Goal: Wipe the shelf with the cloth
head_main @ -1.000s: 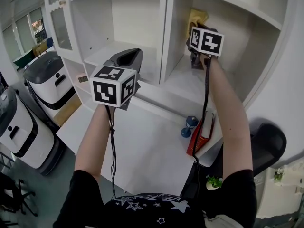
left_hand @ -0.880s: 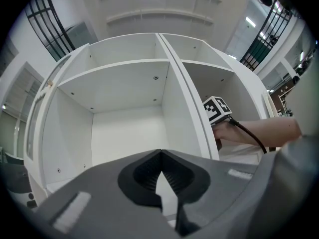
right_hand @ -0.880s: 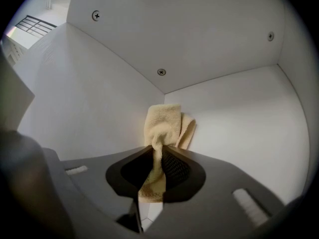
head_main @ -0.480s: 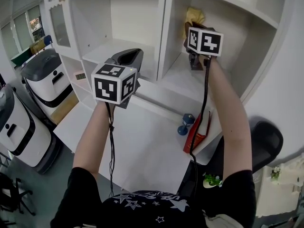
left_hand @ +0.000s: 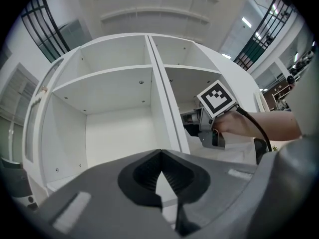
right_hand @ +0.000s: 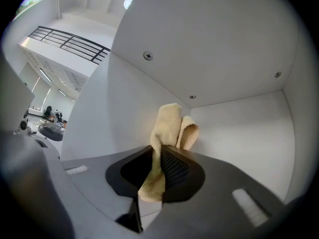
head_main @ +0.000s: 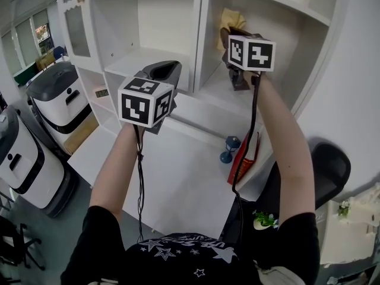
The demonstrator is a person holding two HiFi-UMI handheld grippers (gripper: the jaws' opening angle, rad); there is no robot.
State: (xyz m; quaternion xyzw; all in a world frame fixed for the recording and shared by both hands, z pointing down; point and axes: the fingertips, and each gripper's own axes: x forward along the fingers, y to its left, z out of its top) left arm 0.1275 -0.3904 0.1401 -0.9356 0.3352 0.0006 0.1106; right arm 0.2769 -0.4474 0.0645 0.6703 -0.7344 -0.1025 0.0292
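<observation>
Cloth (right_hand: 163, 146): pale yellow, terry-like. It sits in the shelf unit's (head_main: 120, 64) compartment to the right of the central divider (head_main: 200, 46), raised above that compartment's floor. The right gripper (right_hand: 158, 156) is clamped on the cloth. The jaws pinch its middle, and two folded lobes stand up past the jaw tips toward the compartment's back corner. Whether the cloth touches a wall there cannot be told.

The right arm reaches into that compartment from below.

Left gripper (left_hand: 160, 154): jaws pressed together with nothing between them. It is held outside the unit, in front of the compartment left of the divider.

Below the divider, on the white desk (head_main: 178, 183), a small blue object (head_main: 227, 149) stands just beside a red book (head_main: 245, 162). White machines (head_main: 56, 100) stand well to the left of the unit.
</observation>
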